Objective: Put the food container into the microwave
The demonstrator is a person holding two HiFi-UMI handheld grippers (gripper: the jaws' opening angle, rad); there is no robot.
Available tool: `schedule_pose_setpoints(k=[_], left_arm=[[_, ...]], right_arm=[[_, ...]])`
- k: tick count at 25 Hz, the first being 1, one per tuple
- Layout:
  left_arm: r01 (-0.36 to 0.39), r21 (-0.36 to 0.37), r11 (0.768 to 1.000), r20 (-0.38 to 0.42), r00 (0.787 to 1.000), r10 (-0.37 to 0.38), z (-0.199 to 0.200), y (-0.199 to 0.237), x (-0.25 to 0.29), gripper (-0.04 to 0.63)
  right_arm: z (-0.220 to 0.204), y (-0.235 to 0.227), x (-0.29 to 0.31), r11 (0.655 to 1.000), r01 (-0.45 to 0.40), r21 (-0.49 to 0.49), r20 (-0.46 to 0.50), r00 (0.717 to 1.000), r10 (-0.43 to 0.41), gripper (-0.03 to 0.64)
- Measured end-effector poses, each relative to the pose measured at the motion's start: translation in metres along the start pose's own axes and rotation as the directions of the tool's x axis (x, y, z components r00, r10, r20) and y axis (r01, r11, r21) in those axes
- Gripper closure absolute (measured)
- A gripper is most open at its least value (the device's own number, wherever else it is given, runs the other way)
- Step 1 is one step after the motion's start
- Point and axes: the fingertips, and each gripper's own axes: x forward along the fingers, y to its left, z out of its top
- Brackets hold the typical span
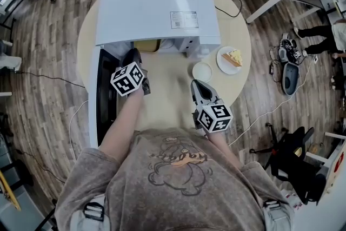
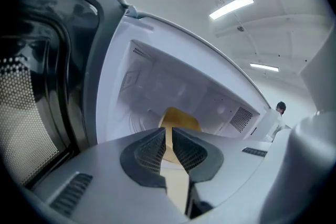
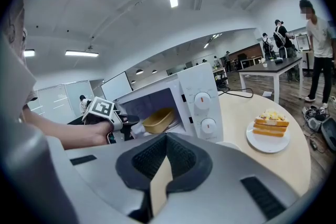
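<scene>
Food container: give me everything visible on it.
The food container is a shallow mustard-yellow tub with rounded corners, plastic-looking, no lid visible. It sits inside the open microwave, slightly tilted. The left gripper is right at its edge; whether it pinches the rim is unclear. Contents not visible.

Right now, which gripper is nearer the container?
Left. The left gripper sits at the microwave's open mouth, just in front of the container; the right gripper is farther back over the table.
</scene>
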Motion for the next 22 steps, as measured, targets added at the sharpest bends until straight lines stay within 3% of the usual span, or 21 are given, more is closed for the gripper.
schedule_pose_setpoints(k=[5,8,22], left_arm=[[0.025,0.015,1.000,-0.031,0.999,-0.024,-0.013,-0.006,-0.008,0.546],[0.036,0.019,0.999,-0.040,0.999,-0.035,-0.018,-0.009,-0.009,0.479],[0.074,0.027,0.997,-0.104,0.992,-0.071,-0.036,-0.018,0.008,0.474]], right_arm=[[0.000,0.002,-0.002,1.000,-0.007,0.001,0.002,1.000,0.007,0.615],[0.000,0.002,-0.004,1.000,-0.007,0.002,0.004,1.000,0.007,0.615],[-0.004,-0.006,-0.010,1.000,0.015,0.022,0.006,1.000,-0.015,0.615]])
